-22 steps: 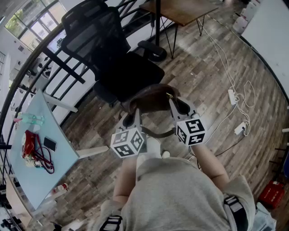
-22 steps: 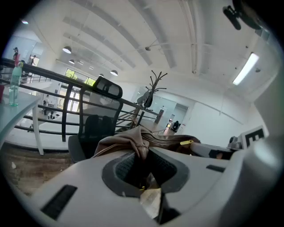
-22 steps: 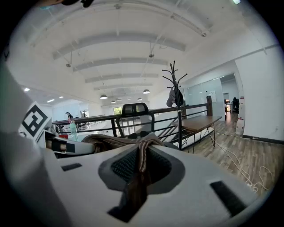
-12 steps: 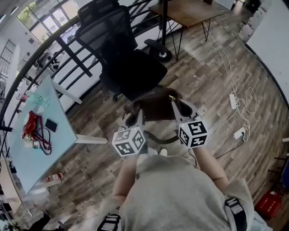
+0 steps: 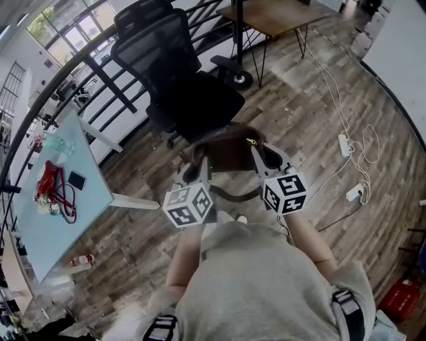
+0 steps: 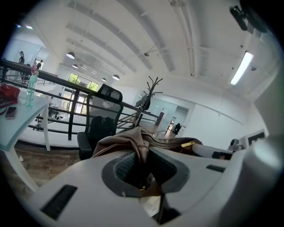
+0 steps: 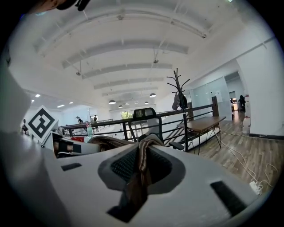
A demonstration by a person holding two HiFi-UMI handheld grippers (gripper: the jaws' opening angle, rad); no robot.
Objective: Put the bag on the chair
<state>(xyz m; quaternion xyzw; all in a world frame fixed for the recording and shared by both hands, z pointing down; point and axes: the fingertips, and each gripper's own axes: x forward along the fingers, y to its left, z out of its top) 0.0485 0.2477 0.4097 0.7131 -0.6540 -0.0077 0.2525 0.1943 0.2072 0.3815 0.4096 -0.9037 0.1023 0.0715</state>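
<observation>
Brown bag [image 5: 229, 152], soft, slumped — gold zip [image 5: 250, 141]

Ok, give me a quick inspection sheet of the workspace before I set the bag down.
Surface: wood floor; black office chair seat bare, ahead of the bag.
Job's things: brown bag held up between both grippers, not yet on the chair.
Clutter: red item, phone, bottle on the pale table at left.
Grippers: left gripper and right gripper, fingers each shut on bag fabric.
Cables: white corded power strips on floor at right.
Surroundings: black railing, wooden desk behind chair.
</observation>
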